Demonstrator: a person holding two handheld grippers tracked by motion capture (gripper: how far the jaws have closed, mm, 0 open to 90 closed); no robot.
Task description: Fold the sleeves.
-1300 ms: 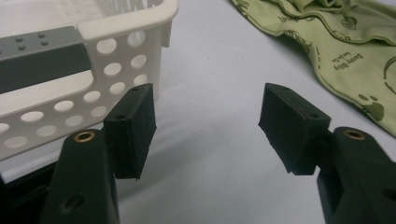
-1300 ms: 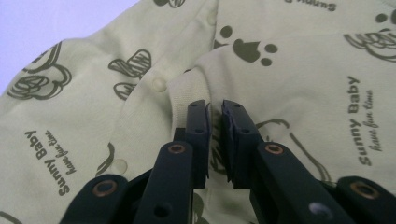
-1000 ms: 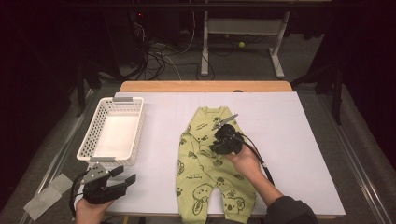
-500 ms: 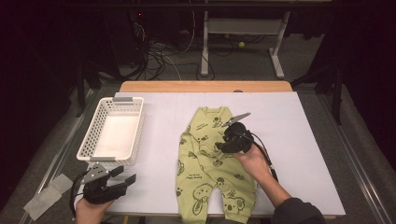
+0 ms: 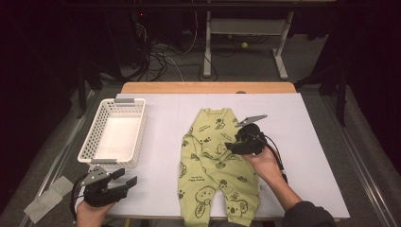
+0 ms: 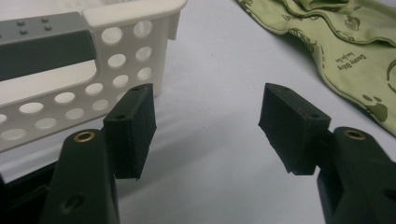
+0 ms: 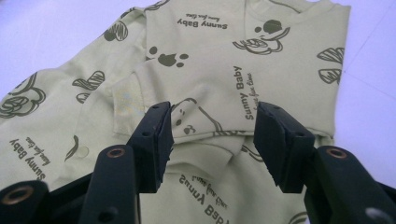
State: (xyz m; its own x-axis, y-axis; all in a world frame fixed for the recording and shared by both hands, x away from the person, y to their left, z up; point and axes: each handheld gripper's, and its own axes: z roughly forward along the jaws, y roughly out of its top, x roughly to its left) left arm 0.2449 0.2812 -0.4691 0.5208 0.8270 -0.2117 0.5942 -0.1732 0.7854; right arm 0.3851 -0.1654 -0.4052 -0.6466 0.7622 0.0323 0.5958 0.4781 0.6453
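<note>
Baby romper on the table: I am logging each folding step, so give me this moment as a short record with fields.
garment: green baby romper, flat on the white table, a sleeve folded over its chest
right gripper: over the romper's folded sleeve, fingers have just been opening, nothing clamped
left gripper: open, near the table's front edge
basket: white, left of the romper, nothing visible inside

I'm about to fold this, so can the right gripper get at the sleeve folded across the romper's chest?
Probably yes: the right gripper hangs just over the folded sleeve of the green romper, jaws open after just widening, nothing between them.
</note>
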